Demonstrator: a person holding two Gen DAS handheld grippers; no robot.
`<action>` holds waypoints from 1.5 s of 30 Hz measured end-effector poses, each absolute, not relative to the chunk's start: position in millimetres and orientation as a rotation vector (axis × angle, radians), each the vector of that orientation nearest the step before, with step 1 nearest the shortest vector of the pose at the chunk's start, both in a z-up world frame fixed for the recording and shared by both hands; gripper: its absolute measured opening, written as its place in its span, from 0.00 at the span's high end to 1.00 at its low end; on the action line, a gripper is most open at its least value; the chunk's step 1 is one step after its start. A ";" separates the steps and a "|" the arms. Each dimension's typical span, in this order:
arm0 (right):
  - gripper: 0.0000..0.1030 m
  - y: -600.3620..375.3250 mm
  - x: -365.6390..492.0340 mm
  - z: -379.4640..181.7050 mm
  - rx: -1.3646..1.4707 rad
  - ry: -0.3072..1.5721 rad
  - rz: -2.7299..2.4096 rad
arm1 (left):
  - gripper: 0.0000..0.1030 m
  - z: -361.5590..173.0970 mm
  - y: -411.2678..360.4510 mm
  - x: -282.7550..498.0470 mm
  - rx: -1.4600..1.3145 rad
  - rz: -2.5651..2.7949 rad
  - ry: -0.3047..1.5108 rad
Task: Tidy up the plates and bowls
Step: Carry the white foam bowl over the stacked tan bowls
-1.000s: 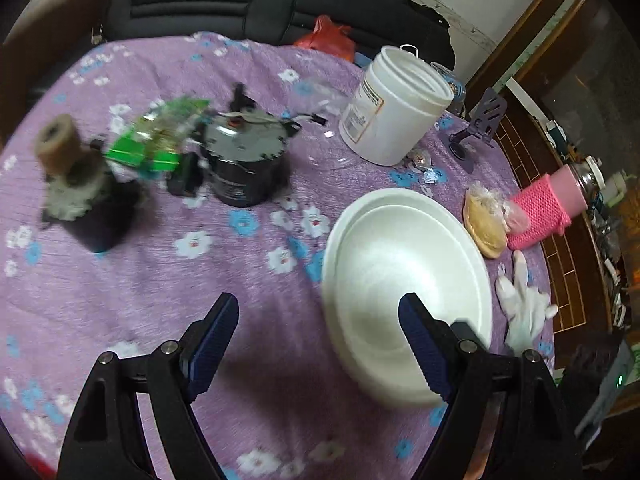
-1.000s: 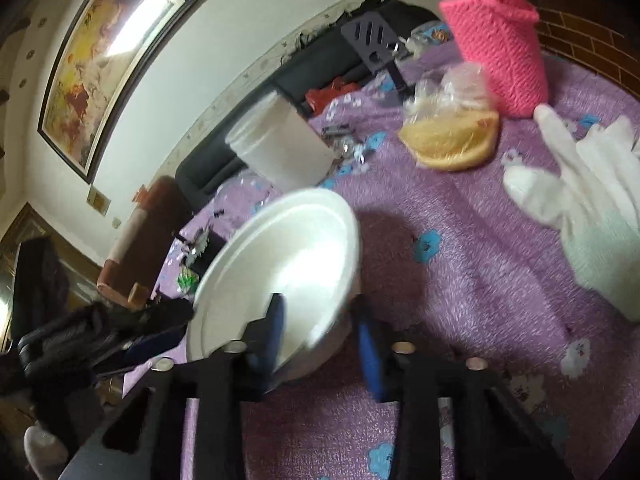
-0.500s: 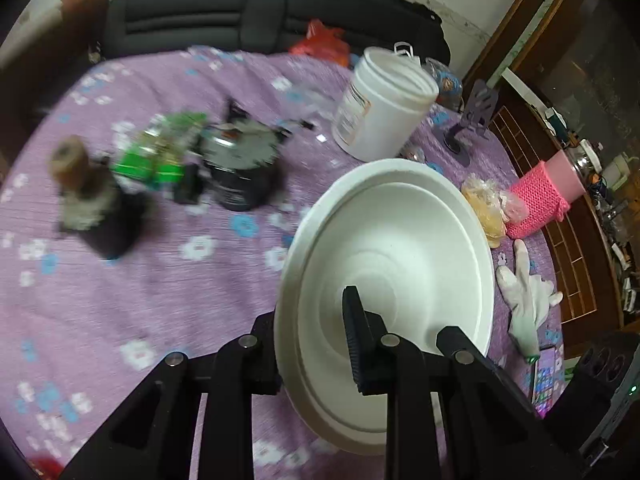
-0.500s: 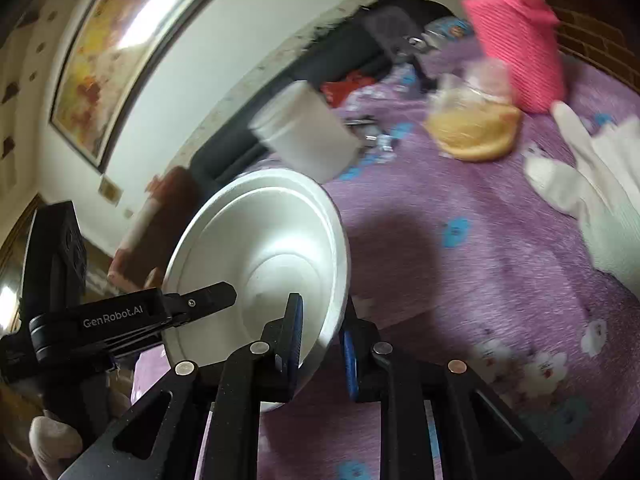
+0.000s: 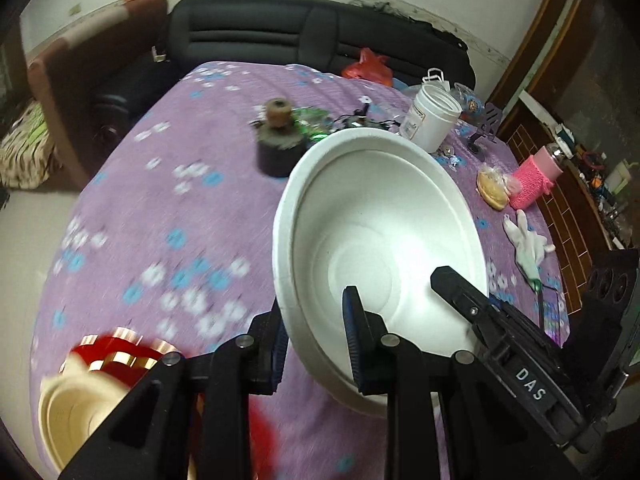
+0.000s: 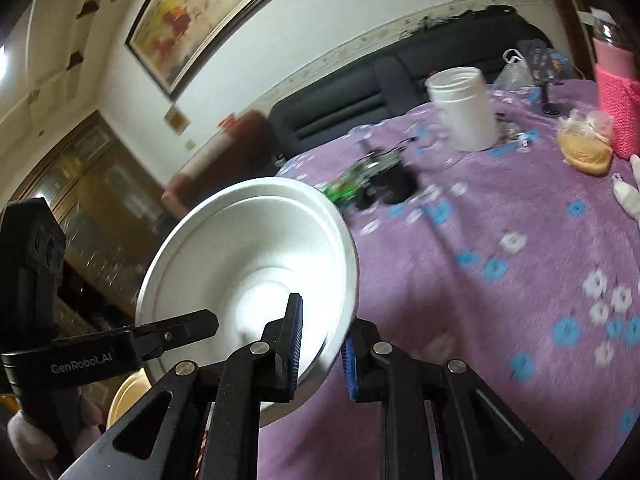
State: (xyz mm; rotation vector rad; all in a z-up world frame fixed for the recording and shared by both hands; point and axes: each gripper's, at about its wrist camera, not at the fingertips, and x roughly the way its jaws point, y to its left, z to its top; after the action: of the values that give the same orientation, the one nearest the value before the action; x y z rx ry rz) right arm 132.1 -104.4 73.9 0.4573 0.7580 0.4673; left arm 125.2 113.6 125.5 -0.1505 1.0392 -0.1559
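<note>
A white foam bowl (image 5: 384, 232) is held above the purple flowered tablecloth (image 5: 172, 216), tilted. My left gripper (image 5: 316, 344) is shut on its near left rim. My right gripper (image 6: 320, 340) is shut on the opposite rim, and shows in the left wrist view (image 5: 500, 352). The bowl also shows in the right wrist view (image 6: 248, 280), with the left gripper (image 6: 176, 330) on its far side. A cream bowl (image 5: 76, 412) with a red and gold band lies at the lower left, blurred.
On the tablecloth (image 6: 500, 280) stand a white plastic jar (image 5: 434, 120), a dark motor-like part (image 5: 278, 144), green electronics (image 6: 352, 184), a bagged bun (image 5: 494, 190), a pink knitted bottle (image 5: 538, 172) and a white glove (image 5: 526, 246). A black sofa (image 5: 304, 40) stands behind.
Both grippers have lifted the white bowl higher and carried it left; the cream bowl with the red band has come into the left wrist view.
</note>
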 end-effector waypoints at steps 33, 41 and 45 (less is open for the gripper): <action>0.81 102.8 3.9 79.1 0.072 0.840 0.703 | 0.74 118.8 279.0 -49.2 -0.247 0.158 0.803; 0.81 109.0 12.0 67.8 0.054 0.875 0.682 | 0.74 108.1 282.2 -44.6 -0.248 0.168 0.812; 0.81 111.1 11.9 66.9 0.047 0.877 0.682 | 0.74 107.6 283.7 -44.4 -0.246 0.169 0.808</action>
State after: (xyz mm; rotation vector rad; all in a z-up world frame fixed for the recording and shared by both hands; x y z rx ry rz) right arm 11.9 111.1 66.9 0.0468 0.8772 0.6824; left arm -44.4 283.7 107.6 -0.2457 0.8081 0.1693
